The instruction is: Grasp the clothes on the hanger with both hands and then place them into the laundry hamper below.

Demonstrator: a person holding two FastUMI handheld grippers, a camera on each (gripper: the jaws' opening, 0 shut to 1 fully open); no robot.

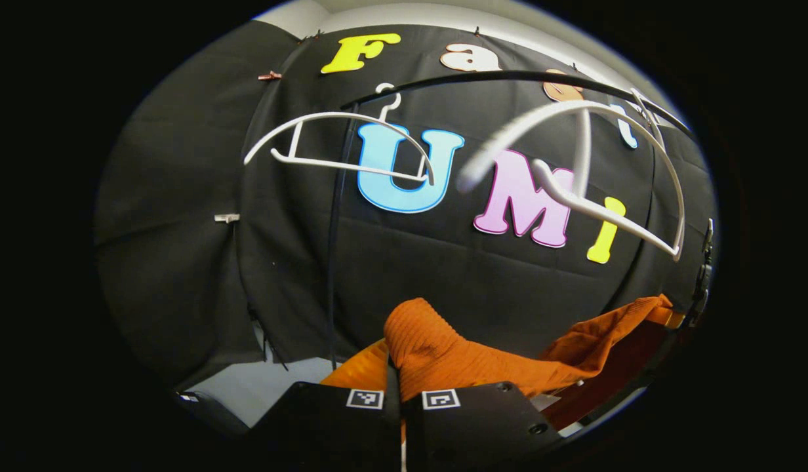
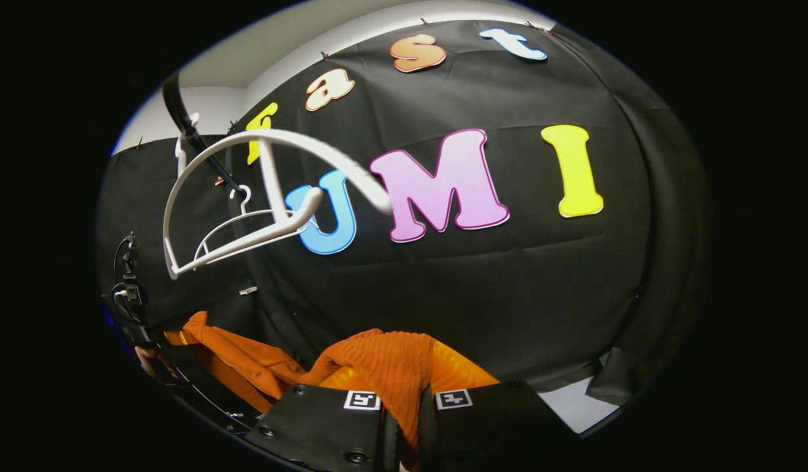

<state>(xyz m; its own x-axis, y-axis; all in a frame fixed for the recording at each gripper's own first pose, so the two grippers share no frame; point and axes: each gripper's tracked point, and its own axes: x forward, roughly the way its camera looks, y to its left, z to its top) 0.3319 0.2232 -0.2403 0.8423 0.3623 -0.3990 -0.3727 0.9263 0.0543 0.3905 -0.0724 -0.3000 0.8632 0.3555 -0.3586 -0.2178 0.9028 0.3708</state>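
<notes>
here the ribbed orange knit garment [image 1: 443, 354] is off the hangers, stretched sideways between both tools below the black rail [image 1: 509, 77]. the left gripper [image 1: 401, 400] is clamped on one bunched end, the right gripper [image 2: 407, 401] on the other. two bare white plastic hangers [image 1: 351, 147] hang tilted above.

— Right gripper [image 2: 404, 419]?
— Clamped on a bunched fold of ribbed orange knit garment [image 2: 384, 370], cloth pinched between both black fingers

— Above?
— White plastic hanger [image 2: 246, 196], bare, tilted and blurred, beside a second white hanger [image 2: 237, 223] on the black rail [image 2: 194, 141]
</notes>
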